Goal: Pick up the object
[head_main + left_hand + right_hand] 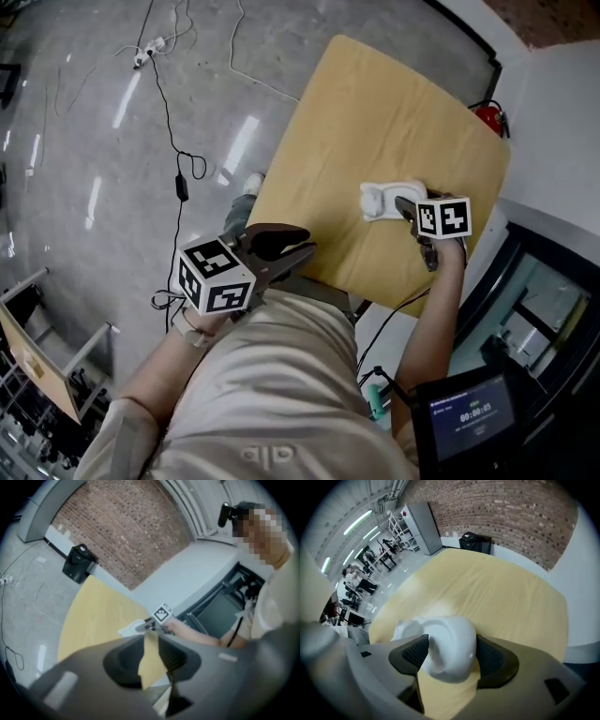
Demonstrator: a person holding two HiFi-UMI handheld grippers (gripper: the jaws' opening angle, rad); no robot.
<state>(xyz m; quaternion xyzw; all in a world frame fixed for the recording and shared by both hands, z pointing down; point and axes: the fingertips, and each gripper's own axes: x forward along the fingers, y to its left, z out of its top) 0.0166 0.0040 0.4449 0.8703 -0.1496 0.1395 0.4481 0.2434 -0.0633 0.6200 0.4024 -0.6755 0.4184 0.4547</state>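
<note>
A white, rounded moulded object (380, 200) lies on the yellow wooden table (375, 112), near its right edge. My right gripper (403, 206) reaches it from the right. In the right gripper view the object (450, 648) sits between the two dark pads of that gripper (449, 656), whose jaws stand wide and open around it; it rests on the table (497, 588). My left gripper (305, 248) hangs off the table's near edge above the person's lap. Its jaws (150, 656) stand a narrow gap apart with nothing between them, and the object (131, 627) shows far beyond them.
A red fire extinguisher (487, 117) stands past the table's far right corner. Cables (178, 159) run over the grey floor at the left. A black box (474, 542) sits against the brick wall. A small screen (469, 412) is at bottom right.
</note>
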